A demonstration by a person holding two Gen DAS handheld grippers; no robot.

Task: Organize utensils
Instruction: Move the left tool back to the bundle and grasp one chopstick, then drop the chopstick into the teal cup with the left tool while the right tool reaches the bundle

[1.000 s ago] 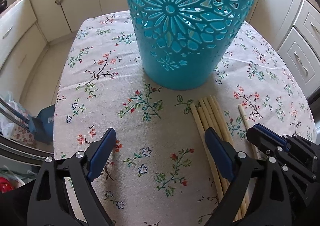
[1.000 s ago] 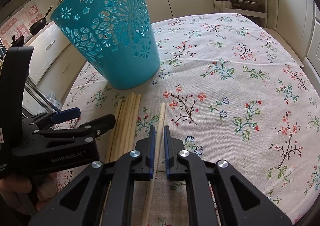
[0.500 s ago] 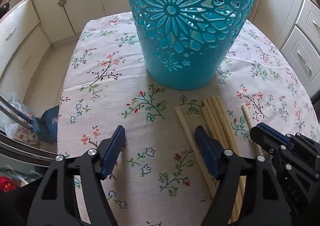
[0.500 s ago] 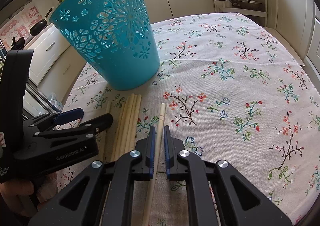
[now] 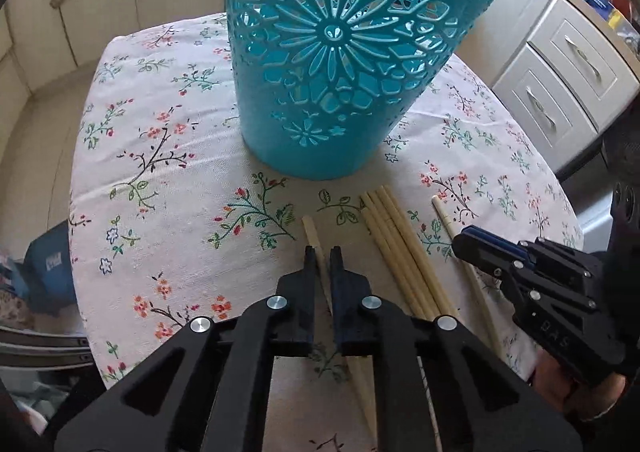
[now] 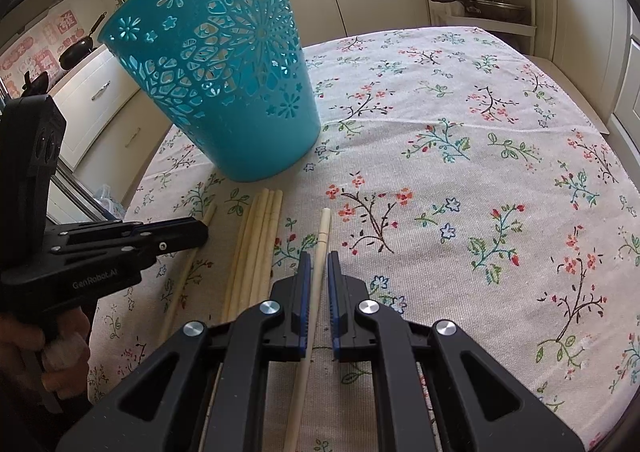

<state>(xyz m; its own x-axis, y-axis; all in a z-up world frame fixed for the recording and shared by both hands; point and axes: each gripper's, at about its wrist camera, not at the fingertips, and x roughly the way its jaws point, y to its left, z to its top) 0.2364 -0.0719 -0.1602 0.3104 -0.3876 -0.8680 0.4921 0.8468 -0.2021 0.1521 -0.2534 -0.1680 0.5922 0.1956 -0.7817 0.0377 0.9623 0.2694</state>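
A teal cut-out basket stands on the floral tablecloth. Pale wooden chopsticks lie in front of it. My left gripper is shut on a single chopstick that lies apart to the left; it shows from the side in the right wrist view. A bundle of several chopsticks lies in the middle. My right gripper is shut on another single chopstick on the right; it shows in the left wrist view. Both chopsticks rest on the cloth.
The round table's floral cloth stretches out right of the basket. Cream cabinets surround the table. A shelf with a lidded pan stands at the back. The table edge drops off at left.
My left gripper has moved left off the bundle, drawing one chopstick apart, and has closed on it. My right gripper has stayed shut on its chopstick.
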